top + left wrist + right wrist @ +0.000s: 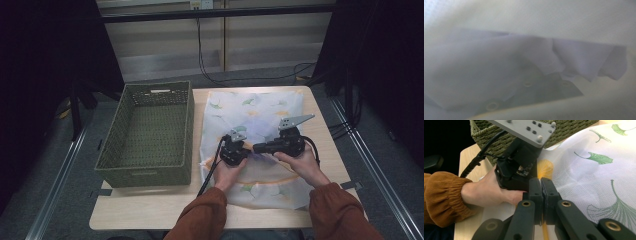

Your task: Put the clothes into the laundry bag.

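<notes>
Covering the wooden table in a dim room, leaf-print cloth is pinched by both claws.

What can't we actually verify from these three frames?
- Left gripper jaws: in the left gripper view, blurred cloth pressed close to the lens covers them; in the high view the hand and gripper body hide them.
- Right gripper grip: jaws stand closed over the cloth's yellow edge, but how much fabric is pinched is hidden between them.
- Basket floor near the front wall: hidden by that wall in the high view.
</notes>
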The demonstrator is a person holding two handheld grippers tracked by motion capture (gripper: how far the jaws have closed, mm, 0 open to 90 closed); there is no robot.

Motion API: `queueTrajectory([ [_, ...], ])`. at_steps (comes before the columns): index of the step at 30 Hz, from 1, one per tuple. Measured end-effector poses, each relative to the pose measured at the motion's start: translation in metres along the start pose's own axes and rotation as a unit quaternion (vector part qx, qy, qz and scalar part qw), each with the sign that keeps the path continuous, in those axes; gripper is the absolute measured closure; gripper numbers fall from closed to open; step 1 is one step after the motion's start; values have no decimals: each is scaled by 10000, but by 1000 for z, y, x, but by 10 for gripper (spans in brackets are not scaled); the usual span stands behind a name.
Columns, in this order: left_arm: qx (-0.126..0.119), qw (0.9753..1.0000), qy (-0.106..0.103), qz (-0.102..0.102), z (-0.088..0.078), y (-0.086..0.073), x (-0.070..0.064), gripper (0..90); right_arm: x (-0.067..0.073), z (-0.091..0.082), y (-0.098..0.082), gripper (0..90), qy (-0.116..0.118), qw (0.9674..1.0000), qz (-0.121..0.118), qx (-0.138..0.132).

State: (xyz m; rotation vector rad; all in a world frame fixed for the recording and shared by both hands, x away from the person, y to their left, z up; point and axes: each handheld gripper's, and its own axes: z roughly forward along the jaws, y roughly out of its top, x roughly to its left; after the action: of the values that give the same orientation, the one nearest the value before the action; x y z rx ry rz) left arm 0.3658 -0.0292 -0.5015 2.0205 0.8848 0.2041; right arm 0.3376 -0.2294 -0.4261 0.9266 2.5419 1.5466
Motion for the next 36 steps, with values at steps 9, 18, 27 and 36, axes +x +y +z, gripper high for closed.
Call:
queueTrajectory([
  [9, 138, 9985, -363, 383, -23, 1, -5, 667, -7, -5, -4, 882, -285, 9994, 117, -161],
  [18, 151, 9966, -557, 584, -55, -3, -7, 409, -7, -7, -3, 881, -409, 9988, 145, -227],
  [27, 308, 9893, -1048, 967, -84, -10, -21, 623, -4, -7, 0, 876, -406, 9989, 100, -217],
  [36, 940, 9793, -1235, 1296, -103, -46, -24, 756, 1, -10, 3, 876, -395, 9988, 63, -276],
])
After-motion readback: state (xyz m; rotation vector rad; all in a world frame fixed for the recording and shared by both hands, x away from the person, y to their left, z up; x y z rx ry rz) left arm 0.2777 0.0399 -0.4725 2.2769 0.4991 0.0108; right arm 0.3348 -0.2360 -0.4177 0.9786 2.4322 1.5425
